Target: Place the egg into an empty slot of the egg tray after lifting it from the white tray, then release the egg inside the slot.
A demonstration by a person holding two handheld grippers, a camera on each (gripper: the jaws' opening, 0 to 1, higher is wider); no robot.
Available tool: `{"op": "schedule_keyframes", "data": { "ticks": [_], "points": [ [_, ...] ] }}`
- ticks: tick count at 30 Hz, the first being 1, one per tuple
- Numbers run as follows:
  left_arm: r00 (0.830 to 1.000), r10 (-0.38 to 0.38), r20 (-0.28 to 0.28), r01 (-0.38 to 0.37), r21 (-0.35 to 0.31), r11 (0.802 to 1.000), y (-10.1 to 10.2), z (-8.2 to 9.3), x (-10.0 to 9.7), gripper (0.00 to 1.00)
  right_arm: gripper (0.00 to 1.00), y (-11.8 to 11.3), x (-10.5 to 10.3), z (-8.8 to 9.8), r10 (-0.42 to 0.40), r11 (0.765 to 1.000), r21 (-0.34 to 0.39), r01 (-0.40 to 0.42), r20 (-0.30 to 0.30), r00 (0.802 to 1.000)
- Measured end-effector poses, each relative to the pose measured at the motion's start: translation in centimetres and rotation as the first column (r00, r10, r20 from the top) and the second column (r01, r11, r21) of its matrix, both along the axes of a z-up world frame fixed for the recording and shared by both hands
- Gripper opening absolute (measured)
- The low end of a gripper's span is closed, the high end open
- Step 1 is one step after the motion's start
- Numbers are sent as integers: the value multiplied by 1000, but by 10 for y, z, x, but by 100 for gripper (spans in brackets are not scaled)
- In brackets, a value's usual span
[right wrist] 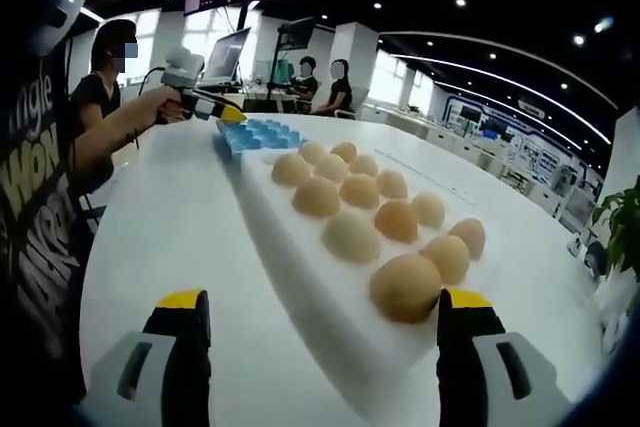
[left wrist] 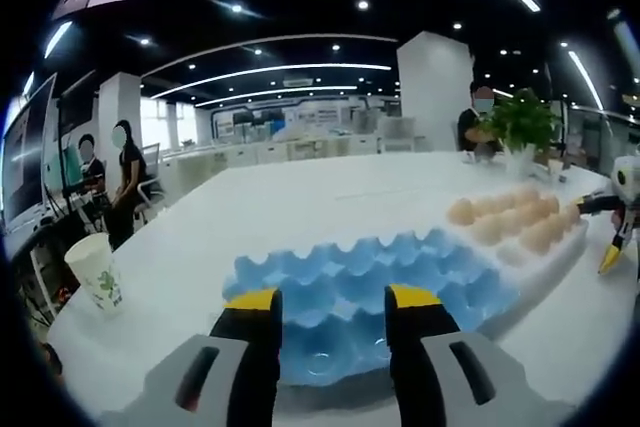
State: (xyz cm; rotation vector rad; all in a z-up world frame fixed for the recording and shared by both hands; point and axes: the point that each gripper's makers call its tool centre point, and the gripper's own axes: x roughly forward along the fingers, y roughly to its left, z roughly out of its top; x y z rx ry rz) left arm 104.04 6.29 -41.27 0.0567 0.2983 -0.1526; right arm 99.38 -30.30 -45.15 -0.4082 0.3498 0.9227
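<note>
Yellow-tipped jaws of the right hand-held gripper (right wrist: 325, 317) stand wide apart and hold nothing, straddling the near corner of the white tray (right wrist: 330, 332), a smooth foam-like slab. The nearest egg (right wrist: 405, 287), tan, matte and rounded, sits close to the right jaw; a sideways approach could knock it, and a hard squeeze could crack its thin shell. Beyond lie more eggs in rows, then the blue egg tray (right wrist: 258, 133), moulded into cupped slots that look empty. The left hand-held gripper (left wrist: 327, 322) is released too, poised over the egg tray's near edge on the white surface (left wrist: 300, 197).
</note>
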Motion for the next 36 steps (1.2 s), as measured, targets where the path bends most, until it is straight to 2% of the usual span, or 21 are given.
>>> {"op": "schedule_keyframes", "data": {
  "ticks": [22, 36],
  "points": [
    [996, -84, -29, 84, -2, 996, -38, -8, 2, 44, 99, 2, -1, 2, 1, 999, 34, -1, 0, 1000],
    [992, -122, -30, 122, -1, 992, -54, -7, 5, 44, 100, 2, -1, 2, 8, 999, 35, -8, 1, 1000]
  ]
}}
